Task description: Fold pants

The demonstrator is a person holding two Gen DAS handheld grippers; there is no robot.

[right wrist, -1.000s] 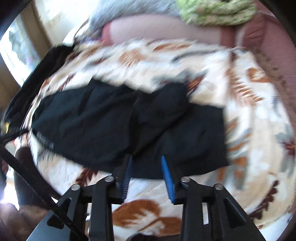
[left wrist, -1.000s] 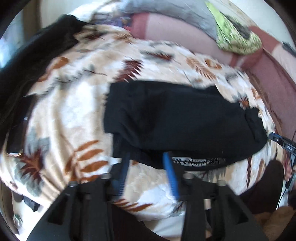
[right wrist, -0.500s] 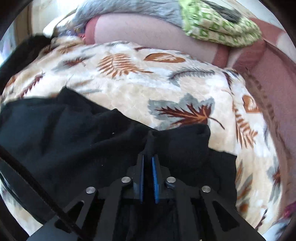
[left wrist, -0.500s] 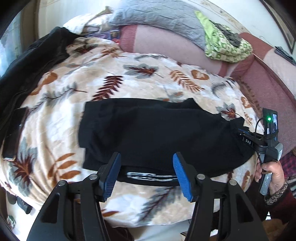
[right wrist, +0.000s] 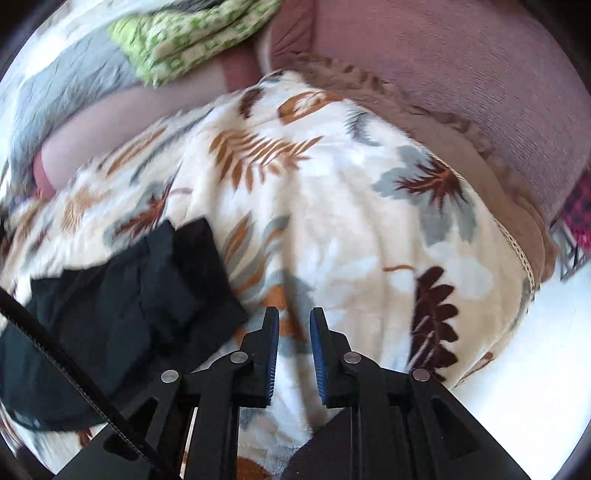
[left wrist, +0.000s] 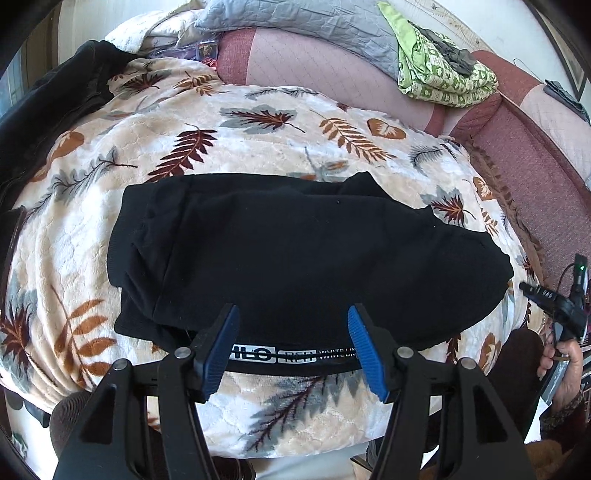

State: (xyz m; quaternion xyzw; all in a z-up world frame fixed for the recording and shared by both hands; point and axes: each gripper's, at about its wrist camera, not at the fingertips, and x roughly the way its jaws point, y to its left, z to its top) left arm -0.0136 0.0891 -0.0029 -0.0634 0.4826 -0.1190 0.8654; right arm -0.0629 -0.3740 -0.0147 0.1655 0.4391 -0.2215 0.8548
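The black pants (left wrist: 295,258) lie folded into a broad band across a leaf-patterned blanket (left wrist: 147,140). Their waistband with white lettering (left wrist: 295,356) faces the near edge. My left gripper (left wrist: 291,312) hovers over that waistband with its jaws wide and still opening, its blue pads clear of the cloth. In the right wrist view the pants' end (right wrist: 129,295) lies to the left. My right gripper (right wrist: 294,312) is over bare blanket (right wrist: 351,221) beside it, jaws a little apart and opening, nothing between them.
A black jacket (left wrist: 55,110) lies at the blanket's left. A grey pillow (left wrist: 295,26) and a folded green patterned cloth (left wrist: 443,70) rest on the pink sofa back (left wrist: 314,66). A person's hand (left wrist: 565,362) holds the other gripper at the right edge. A black cable (right wrist: 74,369) crosses the right wrist view.
The right gripper, shut on a fold of the pants half a second ago, has let go and swung right onto bare blanket. The left gripper's jaws have widened over the waistband.
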